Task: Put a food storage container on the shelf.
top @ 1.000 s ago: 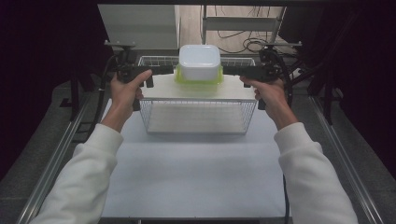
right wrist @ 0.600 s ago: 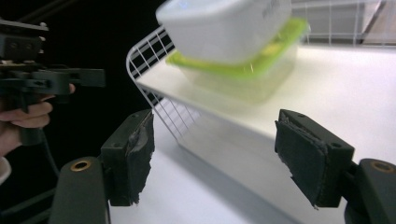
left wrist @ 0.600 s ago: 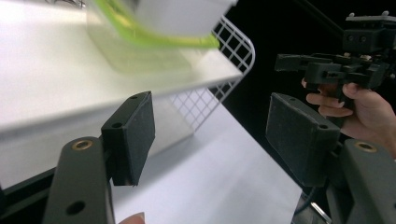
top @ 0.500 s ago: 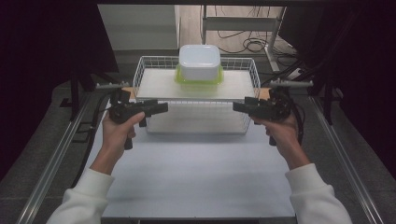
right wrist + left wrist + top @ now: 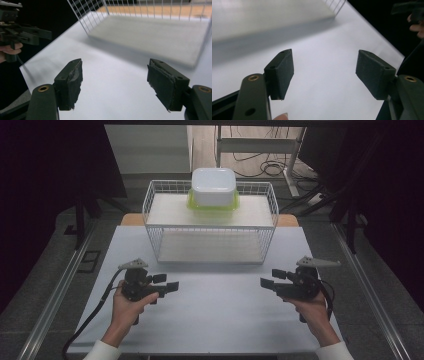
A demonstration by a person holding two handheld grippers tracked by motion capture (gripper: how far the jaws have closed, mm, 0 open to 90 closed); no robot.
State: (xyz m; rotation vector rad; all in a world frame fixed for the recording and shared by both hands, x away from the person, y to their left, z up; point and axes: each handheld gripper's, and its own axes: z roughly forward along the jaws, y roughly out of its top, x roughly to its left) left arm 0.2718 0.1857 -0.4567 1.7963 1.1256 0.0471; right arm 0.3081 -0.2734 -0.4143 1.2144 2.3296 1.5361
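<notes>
My left hand-held gripper [image 5: 166, 283] and right hand-held gripper [image 5: 267, 281] hover low over the near tabletop [image 5: 215, 315], jaws spread apart, nothing between them, tips pointing inward at each other. The wire basket [image 5: 210, 222] sits beyond both, centred on the far side, long axis left to right. Tub [image 5: 214, 186] rests on its upper shelf, at the middle of the far edge. Both hands look about equally near; any reach goes forward and up.

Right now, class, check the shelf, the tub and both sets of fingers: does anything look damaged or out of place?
The pads on the right gripper's fingers look frayed and ragged at the edges. The left gripper's pads look clean. The white tub sits upside down on its green lid atop the wire shelf, squarely placed.
</notes>
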